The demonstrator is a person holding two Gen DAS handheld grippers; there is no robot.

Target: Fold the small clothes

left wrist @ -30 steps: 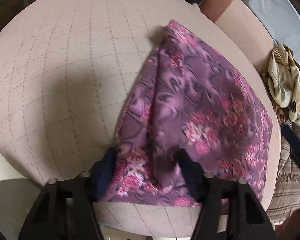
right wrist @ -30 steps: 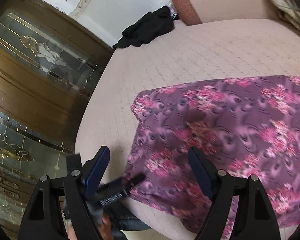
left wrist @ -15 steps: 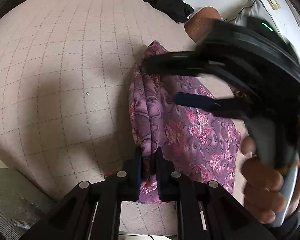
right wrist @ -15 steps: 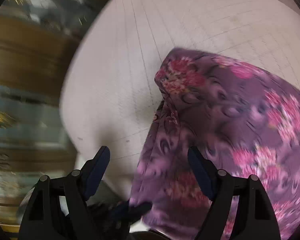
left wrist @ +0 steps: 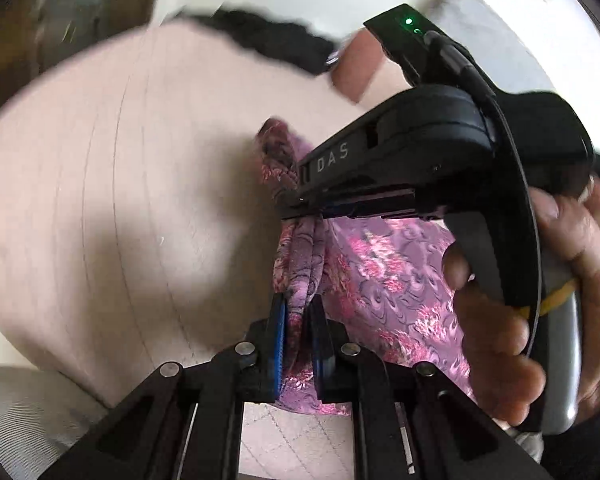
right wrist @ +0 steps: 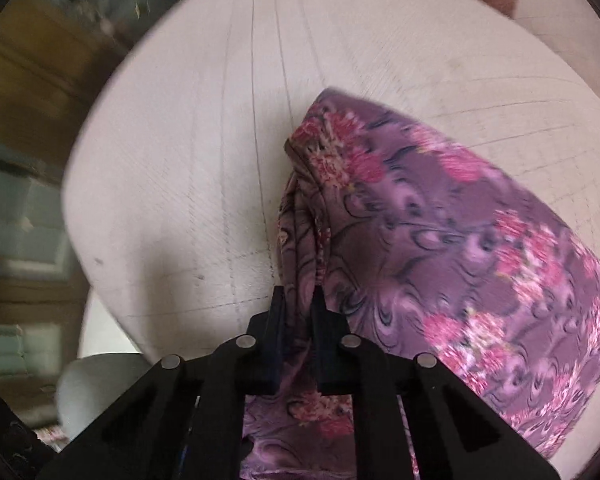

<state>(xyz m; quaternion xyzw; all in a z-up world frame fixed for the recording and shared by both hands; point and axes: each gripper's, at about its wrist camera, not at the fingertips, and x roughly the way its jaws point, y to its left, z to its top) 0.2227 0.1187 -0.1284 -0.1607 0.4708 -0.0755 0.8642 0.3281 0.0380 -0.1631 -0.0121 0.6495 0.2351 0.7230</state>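
Note:
A purple cloth with pink flowers (left wrist: 380,276) lies on a pale quilted cushion (left wrist: 120,200). My left gripper (left wrist: 298,312) is shut on a bunched edge of the cloth at its near end. My right gripper (right wrist: 298,306) is also shut on a bunched edge of the cloth (right wrist: 440,240). In the left wrist view the right gripper (left wrist: 296,204) reaches in from the right, held by a hand (left wrist: 512,320), and pinches the same edge farther along. The cloth hangs in folds between the two grips.
A dark garment (left wrist: 268,40) lies at the far edge of the cushion, beside a reddish-brown bolster (left wrist: 356,76). A wooden cabinet with glass panels (right wrist: 24,160) stands to the left. Pale floor (left wrist: 32,412) shows below the cushion's near edge.
Both grippers were open over the flat cloth a second ago. The left shut on the edge first, then the right moved across and shut on it too. The edge is now lifted and bunched.

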